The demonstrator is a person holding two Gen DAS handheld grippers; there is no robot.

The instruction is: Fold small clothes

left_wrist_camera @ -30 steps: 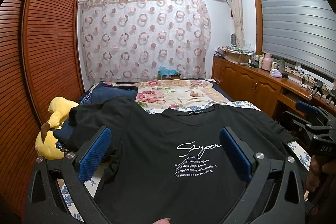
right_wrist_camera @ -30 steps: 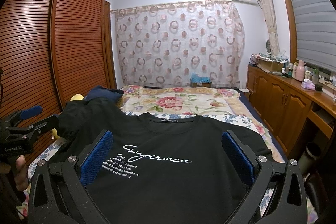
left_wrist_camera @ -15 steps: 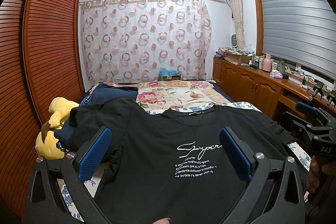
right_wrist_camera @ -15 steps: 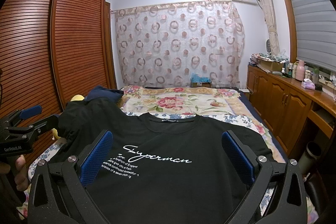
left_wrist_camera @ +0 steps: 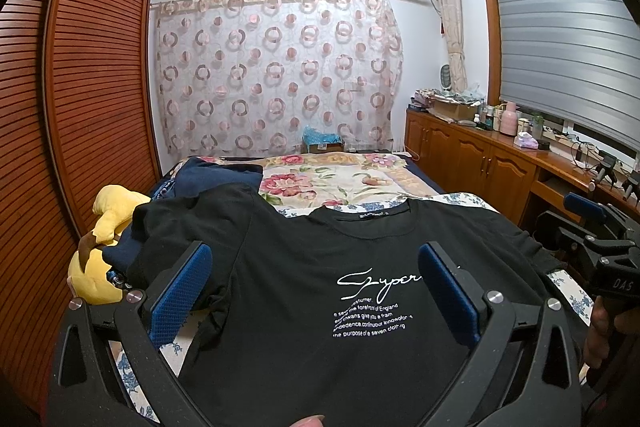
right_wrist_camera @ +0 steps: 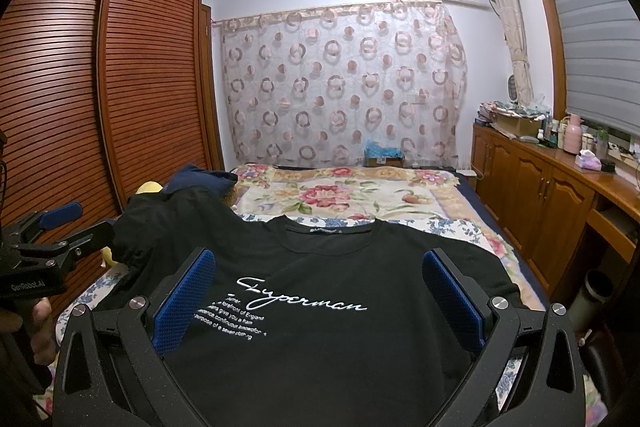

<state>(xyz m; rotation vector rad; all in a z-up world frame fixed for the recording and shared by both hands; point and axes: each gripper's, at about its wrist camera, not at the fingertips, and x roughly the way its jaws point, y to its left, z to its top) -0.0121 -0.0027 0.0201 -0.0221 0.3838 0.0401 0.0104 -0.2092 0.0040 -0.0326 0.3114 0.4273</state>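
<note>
Lying face up and flat on the floral bed (right_wrist_camera: 460, 227), the black T-shirt (right_wrist_camera: 328, 307) looks light and limp, best pinched at a sleeve or hem, while left gripper (left_wrist_camera: 316, 291) and right gripper (right_wrist_camera: 320, 295) hover spread apart, empty.

The left gripper (left_wrist_camera: 314, 289) is hovering over a black T-shirt (left_wrist_camera: 320, 327), its blue-padded fingers (left_wrist_camera: 180, 293) standing wide apart with nothing between them. The T-shirt is lying face up on the bed (left_wrist_camera: 344, 183), collar pointing toward the patterned curtain (left_wrist_camera: 276, 75), white script print showing on the chest. Its left sleeve is draping over a navy garment (left_wrist_camera: 208, 179) beside a yellow plush toy (left_wrist_camera: 100, 251). The right gripper (left_wrist_camera: 592, 227) is sitting at the frame's right edge, beside the T-shirt's other sleeve; its jaw spacing is not discernible. A wooden cabinet (left_wrist_camera: 480, 167) is running along the right wall.
</note>
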